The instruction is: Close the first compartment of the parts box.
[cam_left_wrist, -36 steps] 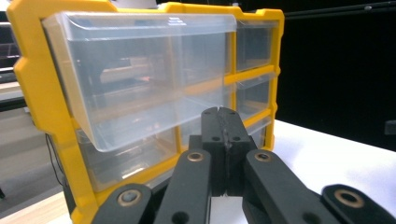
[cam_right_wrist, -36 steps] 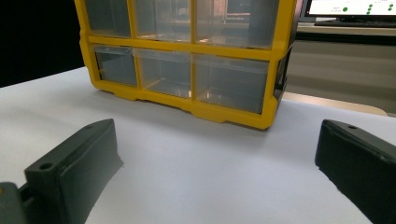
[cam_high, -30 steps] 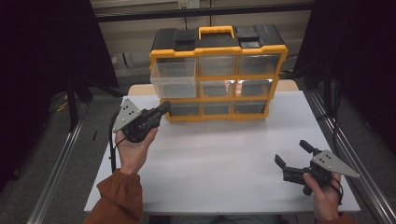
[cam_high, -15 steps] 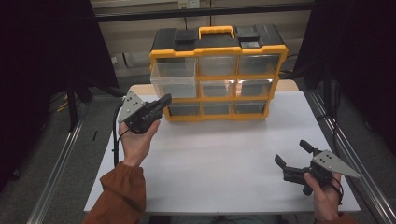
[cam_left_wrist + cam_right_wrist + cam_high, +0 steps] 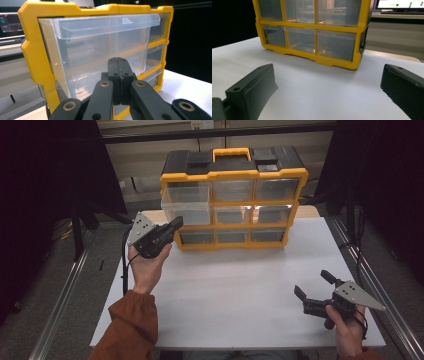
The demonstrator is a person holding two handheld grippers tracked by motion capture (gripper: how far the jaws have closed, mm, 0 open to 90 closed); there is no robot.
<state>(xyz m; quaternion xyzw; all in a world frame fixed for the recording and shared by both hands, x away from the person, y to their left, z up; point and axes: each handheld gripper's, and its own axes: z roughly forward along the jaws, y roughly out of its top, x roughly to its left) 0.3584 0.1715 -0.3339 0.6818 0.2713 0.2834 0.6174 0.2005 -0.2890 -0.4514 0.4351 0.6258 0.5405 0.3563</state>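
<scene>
a yellow organiser (image 5: 234, 200) with clear drawers in three rows of three stands at the far side of the white table (image 5: 235, 300), its black top and yellow handle (image 5: 232, 154) facing up. the top-left drawer (image 5: 187, 203) is pulled partway out and sticks forward of the yellow frame, over the row below; the other drawers sit flush.

the left hand-held gripper (image 5: 176, 224) is raised in the person's left hand (image 5: 147, 265), just in front of and below that open drawer, pointing toward the organiser's left column. in the left gripper view its jaws are clenched, the two pads pressed flat together with nothing between them, and their tip (image 5: 118, 60) sits right at the drawer's clear front (image 5: 100, 52); whether it actually touches the plastic is hard to tell from this angle. the drawer looks empty through its wall.

the right hand-held gripper (image 5: 314, 284) lies low over the near right part of the table, well apart from the organiser, held in the right hand (image 5: 347, 327). its jaws are released and spread wide, with bare table between them. in the right gripper view the two fingers (image 5: 252, 87) frame the organiser's bottom row (image 5: 312, 41) across open table.

an orange sleeve (image 5: 131, 330) covers the left forearm.
</scene>
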